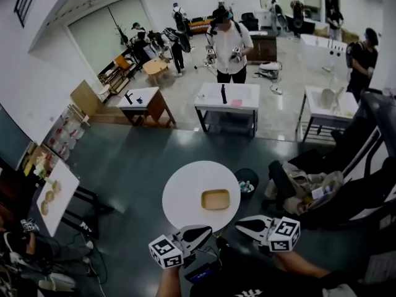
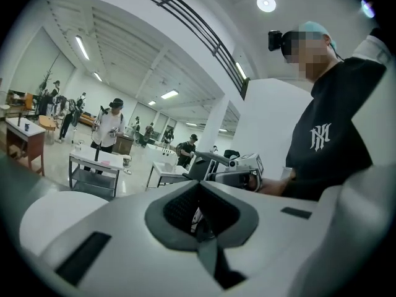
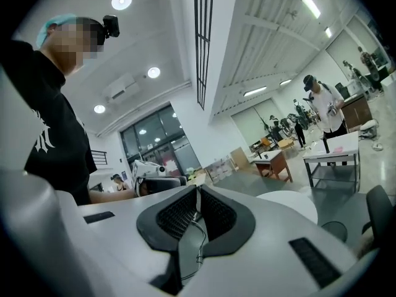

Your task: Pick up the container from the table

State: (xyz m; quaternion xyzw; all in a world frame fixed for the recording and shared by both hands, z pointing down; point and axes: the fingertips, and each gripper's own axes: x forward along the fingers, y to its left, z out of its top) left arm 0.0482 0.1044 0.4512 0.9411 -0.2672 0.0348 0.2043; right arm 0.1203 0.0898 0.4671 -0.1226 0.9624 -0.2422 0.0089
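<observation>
Grippers: white moulded shells with dark grey ribbed pads, each carrying a cube of black-and-white square markers at the rear.
Left gripper (image 1: 206, 230): jaws pressed together with nothing between them; its tip is at the near rim of the round table, apart from the container.
Right gripper (image 1: 239, 223): jaws likewise closed and empty; its tip is just off the table's near right edge and points toward the left gripper.
Container (image 1: 215, 199): shallow tan tray, rectangular with rounded corners and a low raised rim. It lies flat on the round table, right of centre, and neither gripper touches it.
Round table (image 1: 185, 197): smooth white disc, bare apart from the container.
Bin (image 1: 247, 182): dark round tub on the floor just beyond the table's right edge, with small items inside.
Chair (image 1: 309, 187): dark seat to the right, heaped with pale cloth and bags.
Side board (image 1: 54, 197): white tilted panel at the left with tan shapes on it.
White bench (image 1: 238, 98): rectangular top on dark legs, well beyond the round table; a slim black upright object (image 1: 223, 93) stands on it.
Person (image 1: 230, 45): stands behind that bench, holding devices in both hands.
Brown desk (image 1: 147, 103): small wooden desk left of the bench.
Floor: dark grey-green and matt nearby, pale and glossy farther off.
Room: large hall with white walls, strip lights and more people at the back.
</observation>
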